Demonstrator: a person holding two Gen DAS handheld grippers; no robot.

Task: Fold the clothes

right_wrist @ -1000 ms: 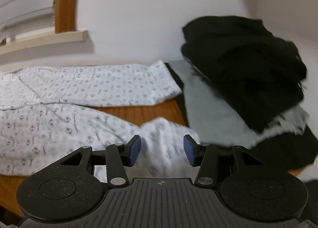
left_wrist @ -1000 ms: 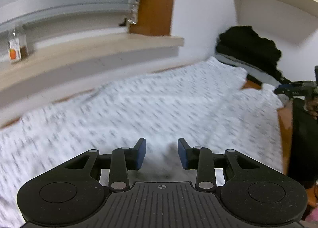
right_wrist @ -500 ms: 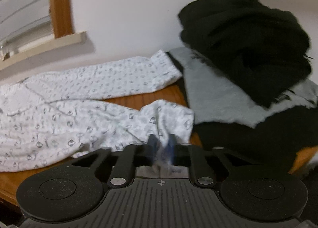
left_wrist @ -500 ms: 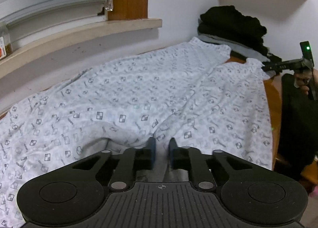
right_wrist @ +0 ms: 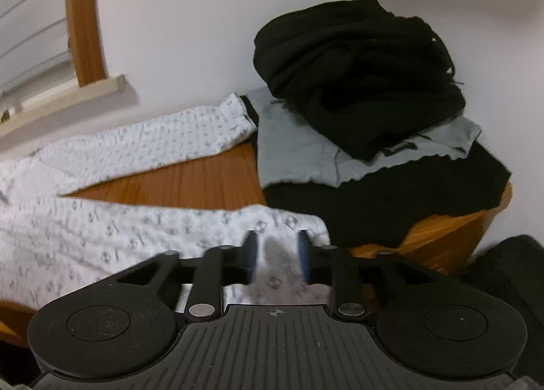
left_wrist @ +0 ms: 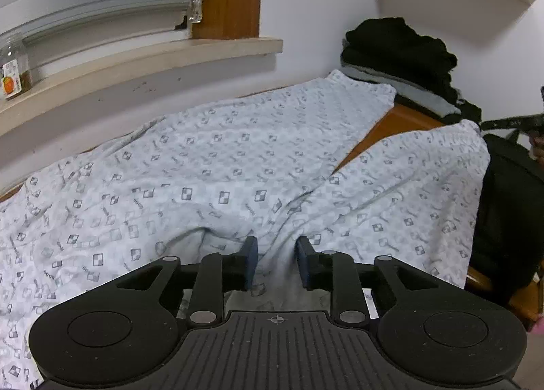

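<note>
The white patterned cotton trousers lie spread on the orange wooden table, their long axis running from my left gripper at the waist toward the stack of black and grey clothes, where my right gripper sits at the near leg's hem. Both grippers' jaws are opening, cloth between them but unpinched. The fold turns on that length.

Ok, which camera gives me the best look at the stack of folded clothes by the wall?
The right wrist view: the folded stack fills its upper right, with black knit on top, a grey garment beneath and black under that. The left wrist view shows the same stack only small and far off, beyond the patterned pyjama trousers.
</note>
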